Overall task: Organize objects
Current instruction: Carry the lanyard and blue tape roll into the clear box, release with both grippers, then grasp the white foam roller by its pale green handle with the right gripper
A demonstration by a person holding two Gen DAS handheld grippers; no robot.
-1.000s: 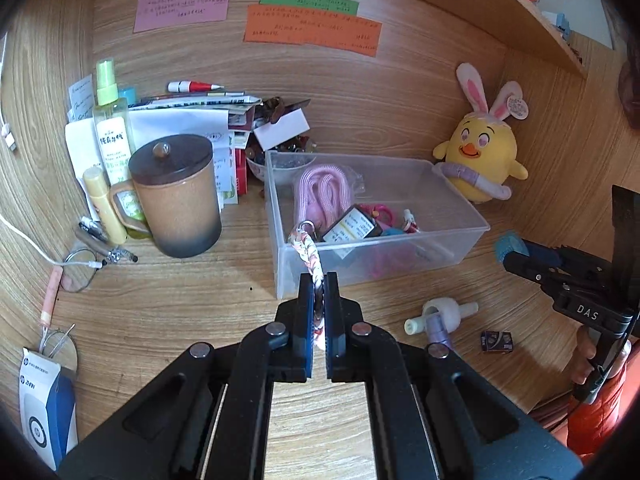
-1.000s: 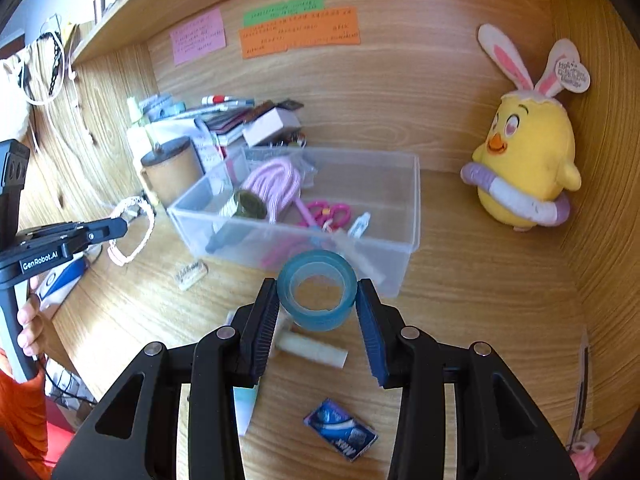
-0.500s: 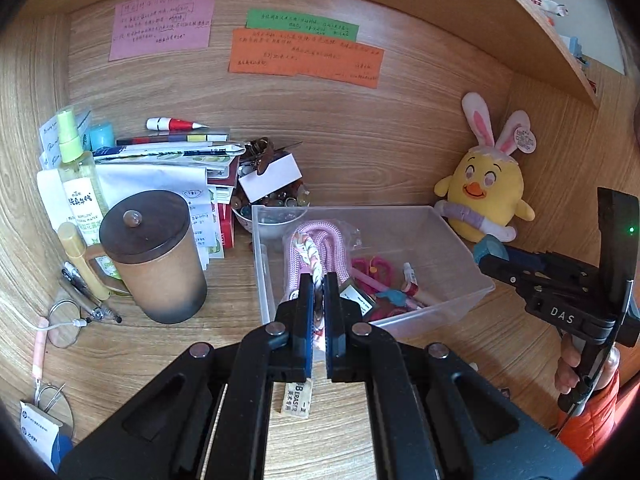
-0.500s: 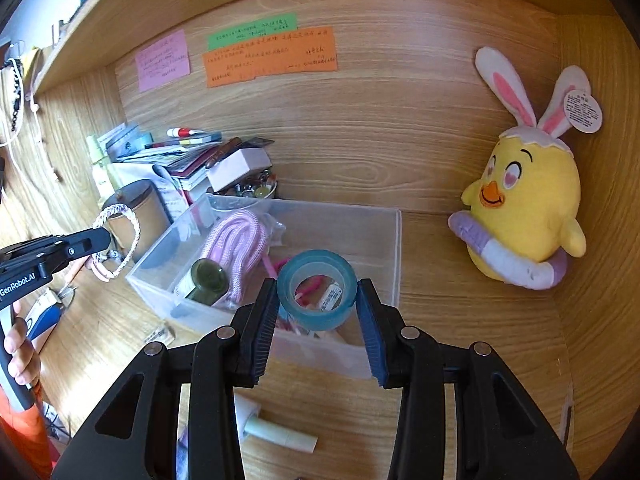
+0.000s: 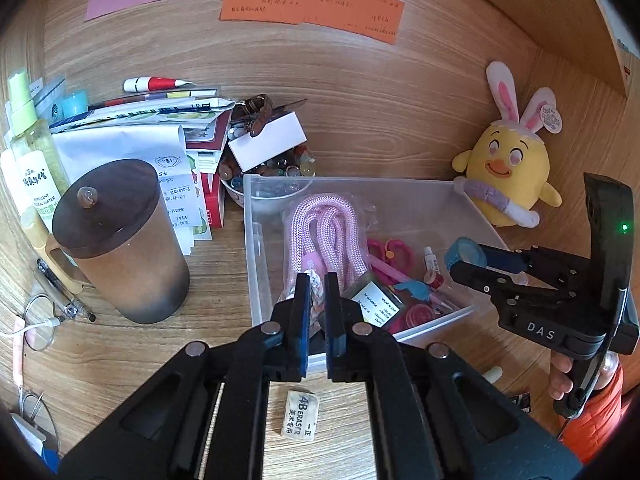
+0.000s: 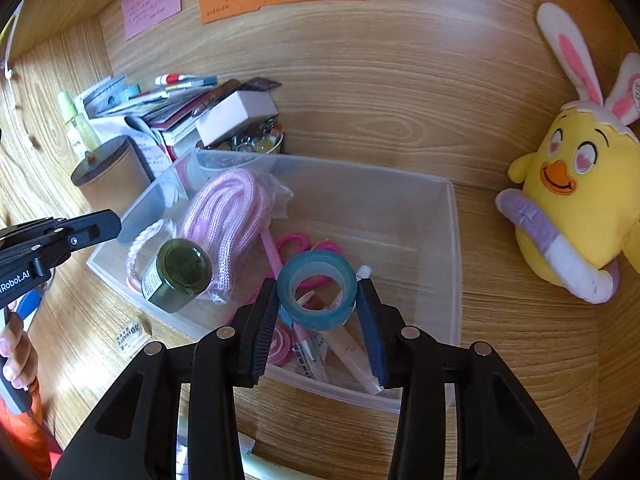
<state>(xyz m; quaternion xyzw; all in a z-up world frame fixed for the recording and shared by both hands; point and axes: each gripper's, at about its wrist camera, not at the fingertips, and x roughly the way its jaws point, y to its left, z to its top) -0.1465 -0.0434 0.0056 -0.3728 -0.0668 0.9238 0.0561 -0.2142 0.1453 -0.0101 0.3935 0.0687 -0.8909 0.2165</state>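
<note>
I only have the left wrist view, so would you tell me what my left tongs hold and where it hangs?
Observer: The left tongs pinch a pink-and-white braided loop; it dangles at the clear bin's left edge.
Operator: Thank you. How is the tape gripped?
Observer: The right tongs clamp the blue tape roll by its sides, over the bin.
Operator: And the labelled thing beside the rope?
Observer: A dark green jar on its side, leaning against the pink rope.

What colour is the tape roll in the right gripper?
Translucent teal-blue. The tape roll shows best in the right wrist view, between the right gripper pads.
</note>
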